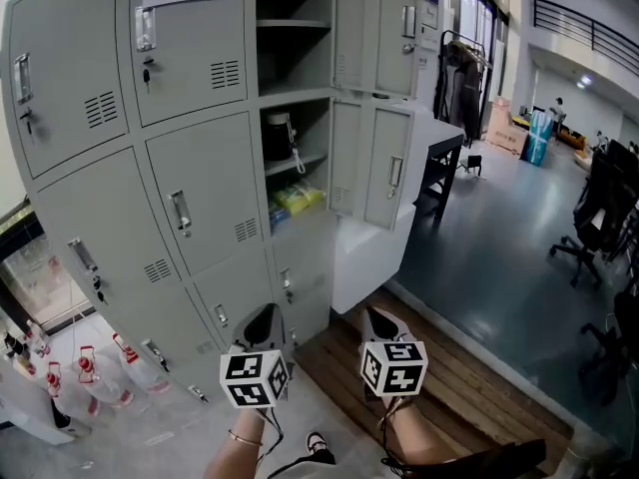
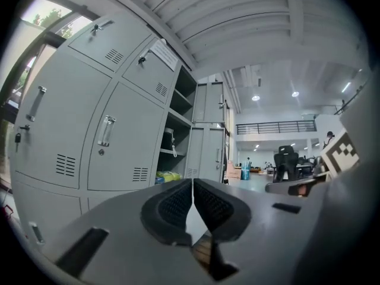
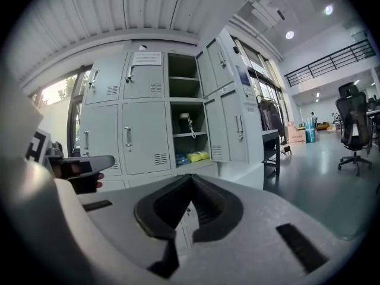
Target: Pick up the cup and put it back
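Black ribbed pads meet edge to edge on both tongs: the left gripper [image 1: 264,313] and the right gripper [image 1: 377,317] are each clenched with nothing between the jaws, as each gripper's own view confirms. We judge they are carried closed because nothing is within reach yet. Our forearms reach forward side by side, the left one [image 1: 243,445] wearing a thin bracelet. Both tools are held roughly level and parallel, with the marker cubes turned up towards the head camera. The noses point at the foot of the lockers [image 1: 190,198].

Below the right tool runs a strip of wooden flooring [image 1: 454,377]. The grey lockers stand past it, well apart from both tips.

One column has its doors [image 1: 389,173] swung open, leaving the shelves exposed. On the middle shelf sits a dark vessel with a pale loop hanging off it, which we take to be the cup [image 1: 279,135]. It stands upright and untouched, above a shelf holding yellow-green packets [image 1: 298,200]. We would say the pick-up has not begun. Both tools need to come closer and higher, and one must open.

Farther off, office chairs [image 1: 589,230] stand on the dark hall floor.
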The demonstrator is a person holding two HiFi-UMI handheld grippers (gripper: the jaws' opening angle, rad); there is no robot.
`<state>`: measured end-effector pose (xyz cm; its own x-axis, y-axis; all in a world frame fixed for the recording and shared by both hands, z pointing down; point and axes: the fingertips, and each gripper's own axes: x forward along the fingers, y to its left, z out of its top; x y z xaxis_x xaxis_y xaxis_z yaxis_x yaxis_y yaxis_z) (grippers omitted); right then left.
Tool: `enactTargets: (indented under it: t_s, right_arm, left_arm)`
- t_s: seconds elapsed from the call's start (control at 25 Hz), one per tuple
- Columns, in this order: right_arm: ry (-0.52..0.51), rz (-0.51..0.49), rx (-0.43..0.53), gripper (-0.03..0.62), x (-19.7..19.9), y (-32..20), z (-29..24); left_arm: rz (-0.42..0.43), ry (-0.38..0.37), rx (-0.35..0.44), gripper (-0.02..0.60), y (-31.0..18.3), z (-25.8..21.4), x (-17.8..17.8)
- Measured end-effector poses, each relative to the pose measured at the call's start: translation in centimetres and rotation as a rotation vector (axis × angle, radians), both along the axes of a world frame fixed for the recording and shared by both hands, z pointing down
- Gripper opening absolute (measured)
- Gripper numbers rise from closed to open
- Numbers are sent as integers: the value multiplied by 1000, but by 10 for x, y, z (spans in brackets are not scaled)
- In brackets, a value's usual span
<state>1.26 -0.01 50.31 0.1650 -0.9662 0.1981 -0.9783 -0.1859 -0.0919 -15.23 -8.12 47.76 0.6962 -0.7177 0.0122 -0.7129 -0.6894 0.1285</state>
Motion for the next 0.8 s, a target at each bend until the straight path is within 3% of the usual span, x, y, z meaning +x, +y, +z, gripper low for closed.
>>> enactTargets:
  t_s: [0.4,0.8]
  right_arm:
    - [17,-17,16,-8,58,-112,-13]
    - [-8,-40,-24,-8,71,-171,0]
  left_arm:
    - [-7,15,20,12,-112,-14,63]
    - [-25,-6,-4,12,-165,-5,77]
